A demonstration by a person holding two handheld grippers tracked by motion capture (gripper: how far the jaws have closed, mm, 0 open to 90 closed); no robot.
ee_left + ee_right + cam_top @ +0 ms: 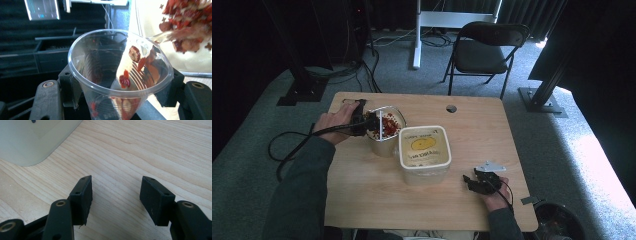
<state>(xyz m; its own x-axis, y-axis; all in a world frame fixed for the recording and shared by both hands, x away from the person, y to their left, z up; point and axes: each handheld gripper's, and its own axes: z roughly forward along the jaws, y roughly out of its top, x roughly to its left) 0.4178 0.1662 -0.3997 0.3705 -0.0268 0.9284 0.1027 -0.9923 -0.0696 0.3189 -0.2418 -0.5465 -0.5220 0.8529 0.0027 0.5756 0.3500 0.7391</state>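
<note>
Clear plastic cup (120, 75) is clamped in the left gripper (362, 122), one finger (48, 100) on each side of it, tipped over toward a second container (384, 131) at the back left of the tabletop (362, 200). So that's two vessels with the red stuff: the cup being tipped and the container it's tipped over, which already holds a heap of red and tan dried bits (388, 125). In the left gripper view I can count about four red pieces (135, 53) stuck on the inside wall of the cup, a few more down at the bottom, too blurred to count properly.

One white tub (424, 152) with a yellow-labelled lid sits mid-tabletop, touching or just beside the container; can't tell which from above.

Right gripper (479, 181) rests low near the front right edge, well apart from the tub. Its two fingers (81, 200) are spread apart with just bare wood between them, gripping nothing. A corner of the tub (30, 140) shows at the top left of its view.

One folding chair (484, 50) stands on the carpet behind the tabletop, and one round hole (451, 108) is at the far edge.
</note>
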